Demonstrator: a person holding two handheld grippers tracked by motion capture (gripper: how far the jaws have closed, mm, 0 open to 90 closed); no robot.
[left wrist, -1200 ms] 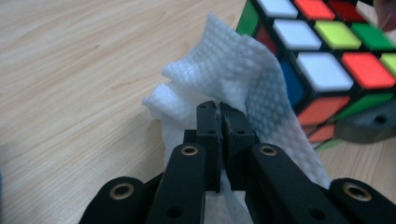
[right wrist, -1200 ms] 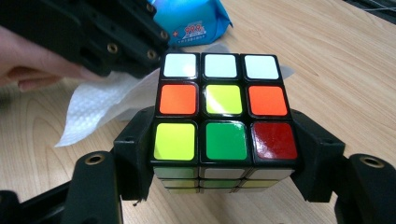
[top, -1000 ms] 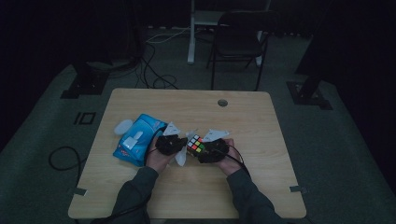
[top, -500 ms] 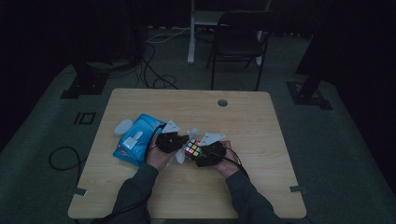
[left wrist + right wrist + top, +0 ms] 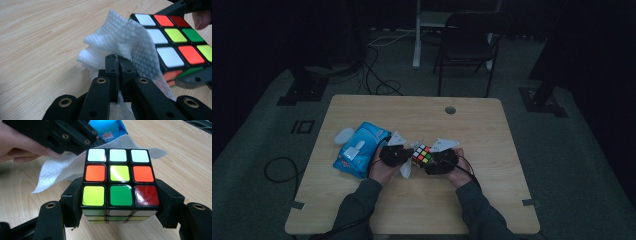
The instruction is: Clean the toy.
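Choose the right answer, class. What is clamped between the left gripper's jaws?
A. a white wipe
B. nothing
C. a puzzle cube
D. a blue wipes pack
A: in the left gripper view the left gripper is shut on the white wipe, while the puzzle cube sits in the right gripper.

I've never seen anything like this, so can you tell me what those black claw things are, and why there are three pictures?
A person sits at a wooden table and holds a black pinching tool in each hand. One camera looks down from above. The other two ride on the tools and look along their jaws.

The left gripper is pinched shut on a white wipe. The right gripper is clamped on a puzzle cube with white, orange, yellow, green and red squares on top. The wipe lies against the cube, so it looks like cleaning.

A blue pack of wipes lies on the table beside the left hand.
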